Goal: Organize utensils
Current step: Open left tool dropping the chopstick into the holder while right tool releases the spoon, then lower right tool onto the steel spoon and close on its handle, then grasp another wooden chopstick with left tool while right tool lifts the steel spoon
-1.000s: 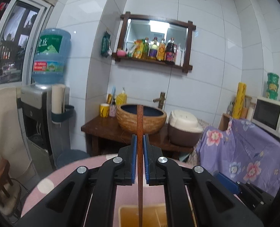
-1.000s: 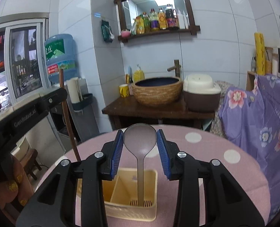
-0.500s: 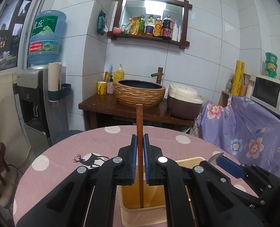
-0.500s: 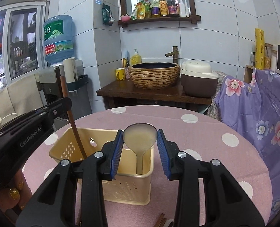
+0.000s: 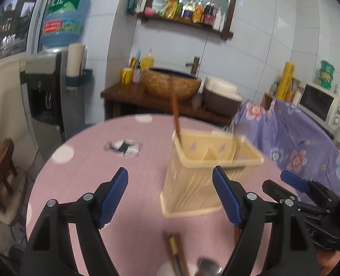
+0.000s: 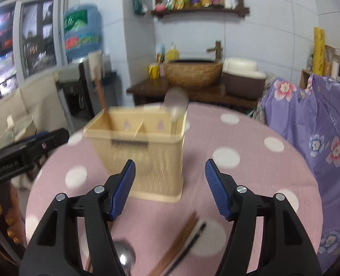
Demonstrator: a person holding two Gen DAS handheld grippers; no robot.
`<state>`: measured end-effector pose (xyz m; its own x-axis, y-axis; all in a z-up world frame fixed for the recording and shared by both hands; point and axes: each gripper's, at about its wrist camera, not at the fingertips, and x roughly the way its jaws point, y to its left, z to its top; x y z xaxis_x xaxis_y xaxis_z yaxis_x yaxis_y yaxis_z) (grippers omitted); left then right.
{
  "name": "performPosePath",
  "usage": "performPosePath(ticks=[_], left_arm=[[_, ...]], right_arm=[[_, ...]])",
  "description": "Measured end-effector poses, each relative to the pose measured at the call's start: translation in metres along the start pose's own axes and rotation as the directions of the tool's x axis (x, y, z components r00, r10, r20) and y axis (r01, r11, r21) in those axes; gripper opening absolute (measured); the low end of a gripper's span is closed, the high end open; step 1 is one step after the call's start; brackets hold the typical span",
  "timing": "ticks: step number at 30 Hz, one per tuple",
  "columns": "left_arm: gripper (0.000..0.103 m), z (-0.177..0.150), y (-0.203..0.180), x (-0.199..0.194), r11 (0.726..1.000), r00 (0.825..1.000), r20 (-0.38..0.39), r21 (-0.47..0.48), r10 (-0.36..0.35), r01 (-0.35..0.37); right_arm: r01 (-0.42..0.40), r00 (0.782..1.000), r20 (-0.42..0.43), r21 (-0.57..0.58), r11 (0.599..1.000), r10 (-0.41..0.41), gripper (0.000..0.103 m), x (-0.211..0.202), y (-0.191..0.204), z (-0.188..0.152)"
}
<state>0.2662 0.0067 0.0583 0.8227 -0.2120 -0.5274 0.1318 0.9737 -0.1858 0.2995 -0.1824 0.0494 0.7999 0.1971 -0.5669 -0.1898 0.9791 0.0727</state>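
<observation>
A cream plastic utensil caddy (image 5: 206,172) (image 6: 142,154) stands on the pink dotted table (image 5: 89,179). A brown chopstick (image 5: 176,119) (image 6: 101,101) stands in its left compartment. A metal spoon (image 6: 176,105) stands in its right compartment. My left gripper (image 5: 170,195) is open and empty, just in front of the caddy. My right gripper (image 6: 170,188) is open and empty, also in front of it. More chopsticks (image 6: 181,241) (image 5: 176,253) and a spoon (image 6: 124,260) lie on the table near me.
My right gripper's arm (image 5: 307,197) shows at the right in the left wrist view, and my left gripper's arm (image 6: 25,151) shows at the left in the right wrist view. Beyond the table stand a water dispenser (image 5: 55,87), a wooden stand with a basin (image 5: 172,85) and a purple floral cover (image 5: 296,142).
Both grippers opened and drew back from the caddy. The chopstick and the spoon now stand in the caddy on their own.
</observation>
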Motion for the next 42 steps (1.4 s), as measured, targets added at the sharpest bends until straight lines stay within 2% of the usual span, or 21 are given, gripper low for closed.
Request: performPosePath(ticks=[3, 7, 15, 20, 27, 34, 38, 42], left_arm=[[0.075, -0.027, 0.010, -0.004, 0.999, 0.997, -0.060, 0.025, 0.050, -0.049], [0.074, -0.060, 0.021, -0.007, 0.995, 0.986, -0.134, 0.050, 0.096, -0.090], [0.069, -0.098, 0.047, -0.018, 0.994, 0.971, -0.215, -0.004, 0.107, -0.110], [0.069, -0.103, 0.049, -0.027, 0.995, 0.973, -0.209, -0.021, 0.096, -0.103], [0.069, -0.105, 0.048, -0.032, 0.996, 0.976, -0.202, -0.028, 0.080, -0.088], [0.069, -0.109, 0.048, -0.028, 0.995, 0.972, -0.220, -0.037, 0.079, -0.089], [0.069, -0.112, 0.045, -0.021, 0.996, 0.968, -0.240, -0.039, 0.068, -0.079], [0.056, -0.114, 0.036, -0.007, 0.998, 0.959, -0.283, -0.051, 0.024, -0.040]], right_arm=[[-0.047, 0.994, -0.103, -0.054, 0.997, 0.041, 0.063, 0.001, 0.015, -0.033], [-0.102, 0.977, -0.196, -0.103, 0.989, 0.080, 0.063, 0.001, 0.034, -0.073], [-0.151, 0.939, -0.332, -0.171, 0.974, 0.088, 0.063, 0.012, 0.053, -0.124], [-0.152, 0.933, -0.353, -0.194, 0.969, 0.076, 0.062, 0.019, 0.058, -0.128], [-0.181, 0.917, -0.386, -0.187, 0.966, 0.097, 0.053, 0.036, 0.061, -0.124], [-0.175, 0.917, -0.388, -0.180, 0.968, 0.094, 0.052, 0.047, 0.066, -0.116], [-0.170, 0.920, -0.381, -0.177, 0.969, 0.092, 0.038, 0.047, 0.067, -0.115], [-0.166, 0.922, -0.374, -0.145, 0.975, 0.101, 0.038, 0.046, 0.063, -0.114]])
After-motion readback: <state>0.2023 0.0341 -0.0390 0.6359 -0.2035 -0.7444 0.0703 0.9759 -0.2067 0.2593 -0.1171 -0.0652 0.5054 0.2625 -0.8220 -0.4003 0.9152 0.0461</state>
